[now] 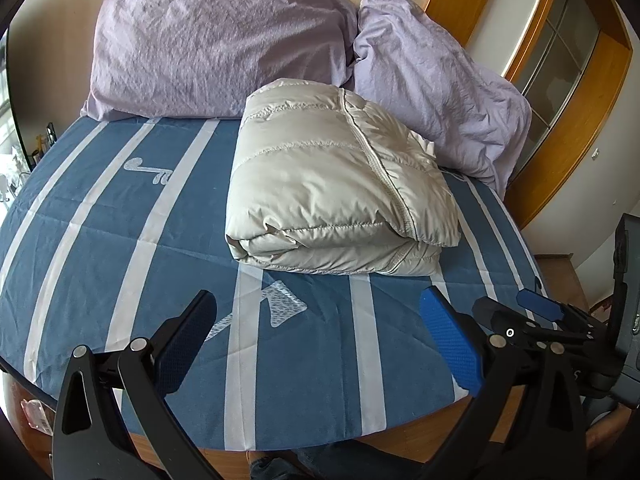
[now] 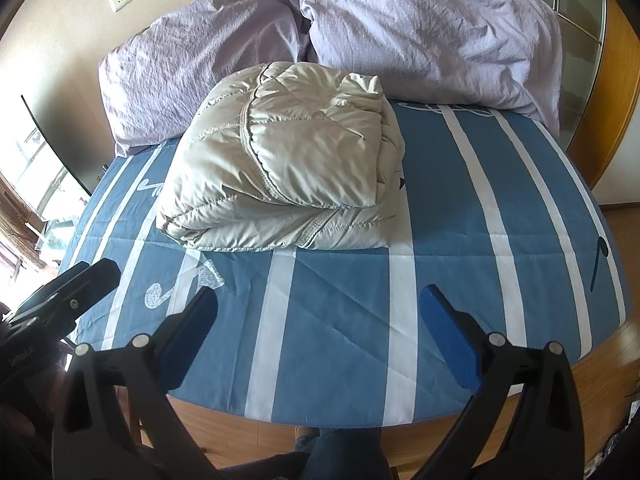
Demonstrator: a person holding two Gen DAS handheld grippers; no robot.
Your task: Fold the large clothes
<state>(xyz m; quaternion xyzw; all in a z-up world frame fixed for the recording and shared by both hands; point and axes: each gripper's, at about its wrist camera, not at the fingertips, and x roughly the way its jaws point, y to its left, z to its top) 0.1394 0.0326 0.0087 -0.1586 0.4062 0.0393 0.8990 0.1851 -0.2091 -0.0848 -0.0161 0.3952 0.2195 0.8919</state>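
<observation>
A beige puffer jacket (image 1: 340, 180) lies folded into a thick rectangular bundle on the blue-and-white striped bed sheet (image 1: 100, 240). It also shows in the right wrist view (image 2: 284, 160). My left gripper (image 1: 320, 320) is open and empty, held back over the bed's near edge, short of the jacket. My right gripper (image 2: 320, 316) is open and empty too, also back from the jacket. The right gripper shows at the right edge of the left wrist view (image 1: 532, 308).
Two lilac pillows (image 1: 216, 44) (image 1: 440, 92) lean against the wall behind the jacket. A wooden bed frame (image 2: 280, 432) runs along the near edge. A wooden window frame (image 1: 580, 112) stands at the right. A person's legs (image 2: 340, 456) show below.
</observation>
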